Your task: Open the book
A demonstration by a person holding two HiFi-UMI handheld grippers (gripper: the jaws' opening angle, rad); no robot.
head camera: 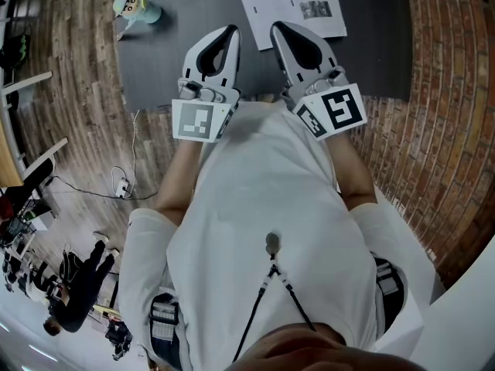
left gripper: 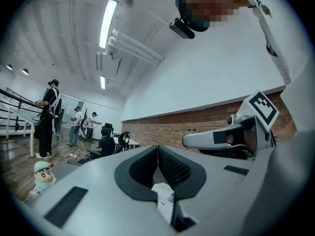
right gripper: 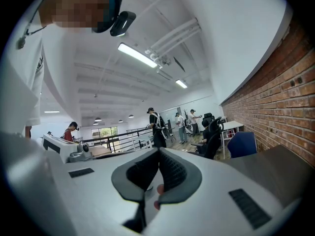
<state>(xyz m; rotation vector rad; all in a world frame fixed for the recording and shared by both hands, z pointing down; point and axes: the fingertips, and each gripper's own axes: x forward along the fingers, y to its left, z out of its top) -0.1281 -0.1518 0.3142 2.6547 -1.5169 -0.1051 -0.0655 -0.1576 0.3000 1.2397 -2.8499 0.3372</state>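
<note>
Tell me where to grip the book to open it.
Probably the cover's thin edge at the near right corner of the book, with the right gripper coming in low from the right, since it lies flat on the mat. I cannot tell which side is the spine.

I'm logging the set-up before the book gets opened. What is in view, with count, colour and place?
book: one, white pages, flat on the mat, just beyond the right gripper
toy figure: one, pale green and white, at the mat's far left edge
mat: one, dark grey, on the floor
floor: brown wooden planks, left of the mat
brick wall: red-brown, at the right
power strip: one, white, with a cable, on the floor at the left
bystanders: several, far off, lower left
shirt: one, white, on the person
left gripper: grey and white, jaws together, empty, above the mat
right gripper: grey and white, jaws together, empty, beside the left
</note>
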